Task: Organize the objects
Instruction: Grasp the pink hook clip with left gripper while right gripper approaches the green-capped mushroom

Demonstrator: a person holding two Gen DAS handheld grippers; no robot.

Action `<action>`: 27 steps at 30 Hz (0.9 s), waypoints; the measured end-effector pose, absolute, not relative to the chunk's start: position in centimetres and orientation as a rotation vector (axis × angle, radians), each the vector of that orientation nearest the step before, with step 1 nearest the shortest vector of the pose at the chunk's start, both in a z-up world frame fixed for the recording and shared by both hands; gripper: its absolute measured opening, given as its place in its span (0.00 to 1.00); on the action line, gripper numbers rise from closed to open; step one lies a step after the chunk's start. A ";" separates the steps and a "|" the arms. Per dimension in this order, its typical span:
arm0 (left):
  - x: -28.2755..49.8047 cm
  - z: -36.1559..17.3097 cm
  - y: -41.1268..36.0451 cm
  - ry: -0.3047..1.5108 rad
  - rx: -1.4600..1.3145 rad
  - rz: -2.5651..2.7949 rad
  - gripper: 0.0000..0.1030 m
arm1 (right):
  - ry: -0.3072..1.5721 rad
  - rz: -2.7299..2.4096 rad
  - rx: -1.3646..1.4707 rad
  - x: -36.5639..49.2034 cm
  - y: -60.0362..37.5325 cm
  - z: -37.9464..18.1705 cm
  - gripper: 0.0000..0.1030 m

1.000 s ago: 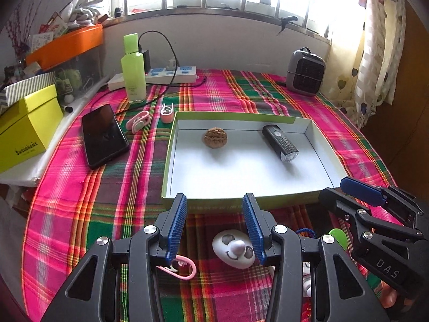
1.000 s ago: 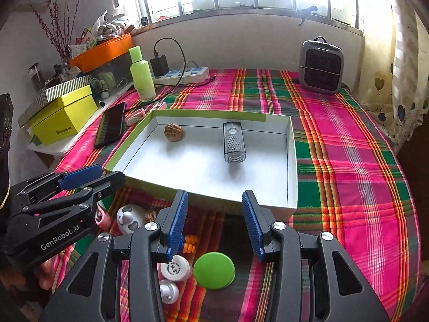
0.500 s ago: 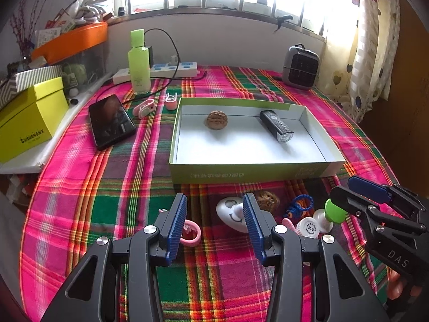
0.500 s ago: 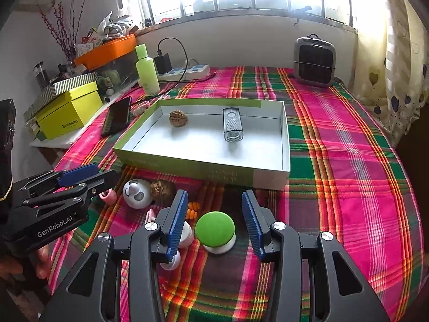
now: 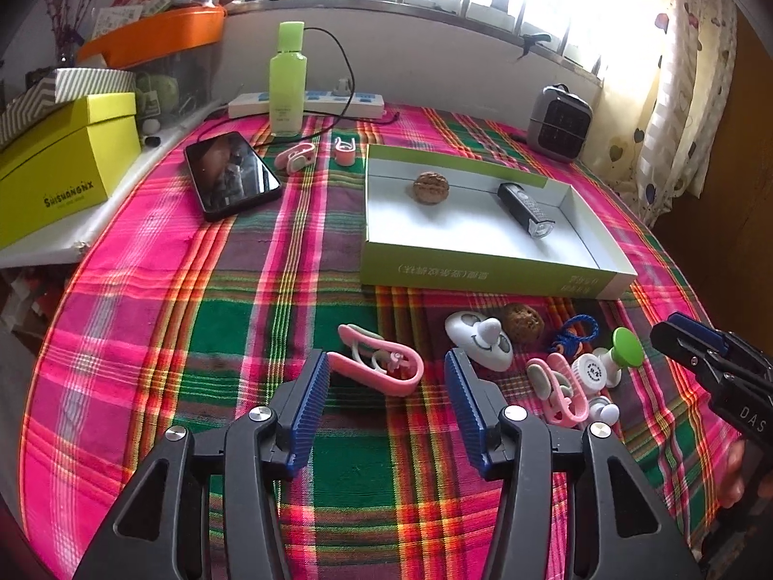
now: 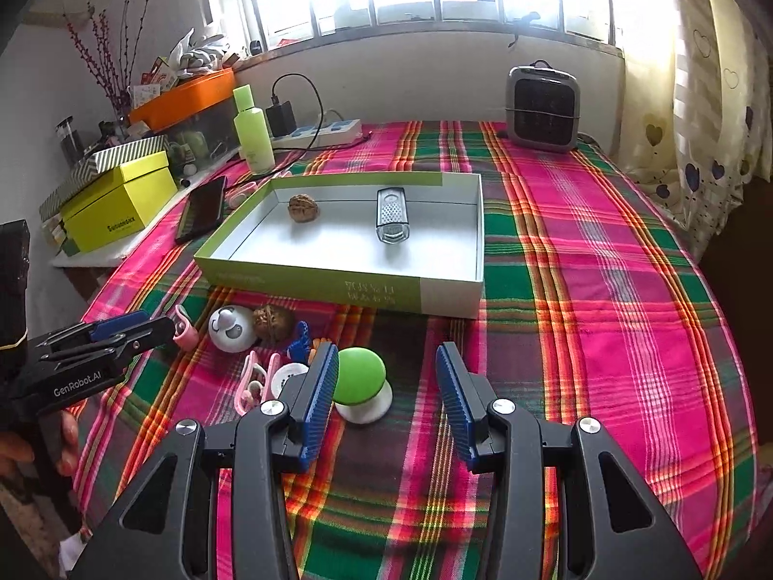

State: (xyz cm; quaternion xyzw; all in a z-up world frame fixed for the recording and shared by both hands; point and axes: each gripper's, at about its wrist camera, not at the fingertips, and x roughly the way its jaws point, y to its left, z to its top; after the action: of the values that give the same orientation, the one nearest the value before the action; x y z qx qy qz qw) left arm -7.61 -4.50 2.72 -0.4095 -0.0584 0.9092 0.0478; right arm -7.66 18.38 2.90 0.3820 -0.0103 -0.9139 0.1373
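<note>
Nearest: left gripper (image 5: 386,386) w/ jaws apart, nothing pinched. They've just been widening, and a pink clip (image 5: 381,365) lies on the cloth just ahead, between the tips but not pressed. Right gripper (image 6: 384,386) also spread, empty; a green-capped knob (image 6: 361,389) sits between its tips, close to the left pad, not clamped.

Next out, a loose pile on the plaid tablecloth (image 6: 604,338), all outside the box: white smiley toy (image 5: 478,338), a walnut (image 5: 522,323), blue cord bit (image 5: 577,333), second pink clip (image 5: 560,389), small white round pcs.

Further: shallow green-sided box (image 5: 488,275) holds only 2 items, another walnut (image 5: 431,187) and a black bike light (image 5: 526,210).

Far side: 2 more pink clips by the phone (image 5: 232,175), maybe also to sort.

Judgement: early on; most stuff not yet boxed. Likely next picks: clip and knob.
</note>
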 end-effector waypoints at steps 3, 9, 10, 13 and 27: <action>-7.9 2.3 -4.6 -0.184 -1.271 2.757 0.48 | -0.045 -2.635 1.125 -7.7 18.6 2.5 0.43; -8.9 1.5 -4.2 -0.202 -1.320 2.728 0.48 | -0.075 -2.610 1.137 -7.7 18.9 1.9 0.46; -9.0 1.3 -4.3 -0.207 -1.330 2.728 0.48 | -0.081 -2.606 1.139 -7.7 18.9 1.8 0.46; -9.4 0.9 -4.3 -0.205 -1.350 2.732 0.48 | -0.087 -2.593 1.149 -7.8 18.9 1.6 0.47; -9.4 1.0 -5.8 -0.216 -1.369 2.752 0.48 | -0.019 -2.559 1.178 -8.4 17.4 0.5 0.47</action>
State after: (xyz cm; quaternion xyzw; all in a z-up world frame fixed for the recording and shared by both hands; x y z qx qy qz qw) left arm -9.40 -5.78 1.00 -0.4441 -0.0700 0.8927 0.0301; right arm -8.45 17.38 0.52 0.4127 -0.0068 -0.8964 0.1617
